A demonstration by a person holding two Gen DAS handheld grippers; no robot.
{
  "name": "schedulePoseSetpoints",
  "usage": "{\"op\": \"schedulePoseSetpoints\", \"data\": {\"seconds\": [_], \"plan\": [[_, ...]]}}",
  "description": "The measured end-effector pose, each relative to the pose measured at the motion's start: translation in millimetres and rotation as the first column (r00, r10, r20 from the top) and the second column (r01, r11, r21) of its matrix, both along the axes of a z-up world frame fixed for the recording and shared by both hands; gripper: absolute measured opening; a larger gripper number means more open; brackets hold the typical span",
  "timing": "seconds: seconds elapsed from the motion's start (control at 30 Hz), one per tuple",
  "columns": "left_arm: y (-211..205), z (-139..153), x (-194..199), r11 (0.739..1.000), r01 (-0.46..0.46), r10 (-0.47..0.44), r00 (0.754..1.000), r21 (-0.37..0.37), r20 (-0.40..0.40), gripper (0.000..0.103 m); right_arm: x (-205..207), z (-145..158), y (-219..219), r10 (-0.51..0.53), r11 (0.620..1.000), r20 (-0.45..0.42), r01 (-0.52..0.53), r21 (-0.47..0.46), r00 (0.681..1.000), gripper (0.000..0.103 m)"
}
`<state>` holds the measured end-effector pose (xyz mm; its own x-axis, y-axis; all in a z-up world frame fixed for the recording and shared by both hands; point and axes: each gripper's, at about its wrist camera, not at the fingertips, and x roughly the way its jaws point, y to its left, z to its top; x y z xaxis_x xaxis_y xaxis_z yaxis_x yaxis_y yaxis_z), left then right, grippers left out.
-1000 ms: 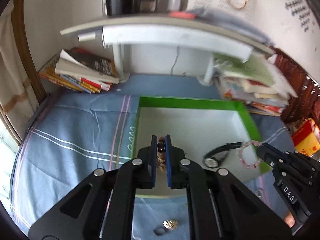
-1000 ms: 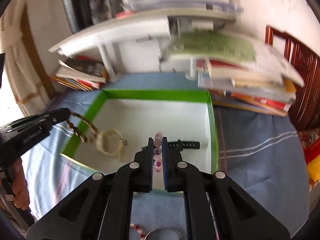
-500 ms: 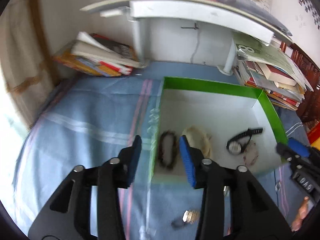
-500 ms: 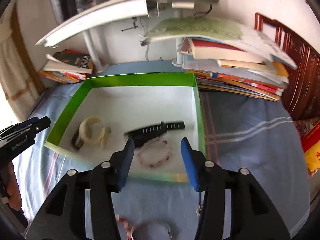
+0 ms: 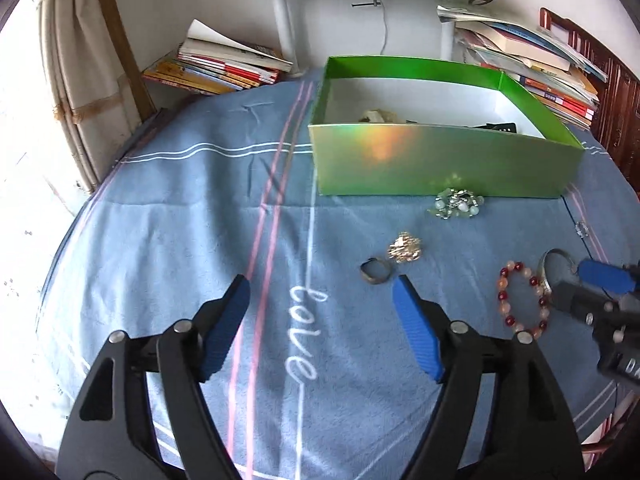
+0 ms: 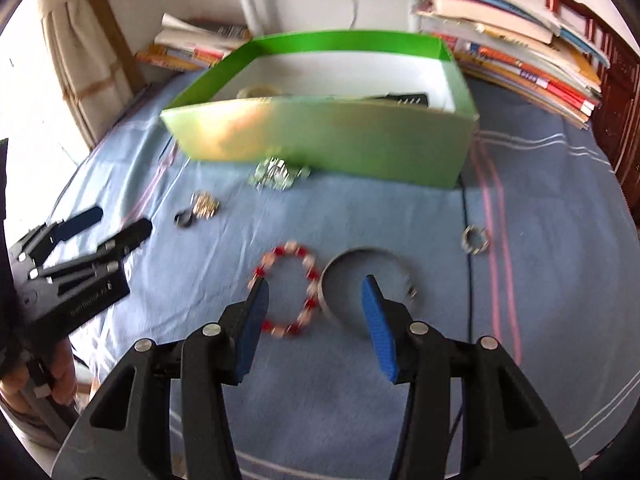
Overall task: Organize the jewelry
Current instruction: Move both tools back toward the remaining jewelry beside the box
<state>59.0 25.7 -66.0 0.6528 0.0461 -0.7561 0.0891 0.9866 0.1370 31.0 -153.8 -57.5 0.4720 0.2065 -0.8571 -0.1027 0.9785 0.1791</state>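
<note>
A green box [image 5: 440, 160] [image 6: 320, 140] stands on the blue cloth, with a pale bracelet [image 6: 258, 90] and a black watch strap [image 6: 404, 99] inside. In front of it lie a silver-green bead cluster [image 5: 456, 204] [image 6: 276, 174], a gold piece [image 5: 405, 247] [image 6: 205, 205], a dark ring [image 5: 374, 271] [image 6: 185, 218], a red bead bracelet [image 5: 522, 300] [image 6: 288, 290], a metal bangle [image 6: 366, 276] and a small silver ring [image 6: 475, 239]. My left gripper [image 5: 322, 298] is open and empty, just short of the dark ring. My right gripper [image 6: 314, 300] is open over the red bracelet and the bangle.
Stacks of books [image 5: 224, 64] [image 6: 520, 52] lie at the back left and back right beside a white shelf stand [image 5: 286, 20]. A curtain [image 5: 80, 80] hangs at the left. Dark wooden furniture [image 6: 616, 80] stands at the right edge.
Both grippers dropped their jewelry into the box, opened, and pulled back and down out of the box to the loose pieces on the cloth in front of it.
</note>
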Motion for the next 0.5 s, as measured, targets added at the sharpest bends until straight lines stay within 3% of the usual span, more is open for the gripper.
{"op": "schedulePoseSetpoints", "data": {"seconds": [0.33,0.5], "plan": [[14,-6,2,1.000,-0.023,0.023,0.999,-0.011,-0.027,0.077,-16,-9,27,0.109,0.994,-0.060,-0.108,0.027,0.992,0.048],[13,-7,2,1.000,-0.018,0.017,0.999,-0.012,-0.028,0.078,-14,-18,33,0.112,0.994,-0.083,-0.112,0.003,0.990,0.048]]}}
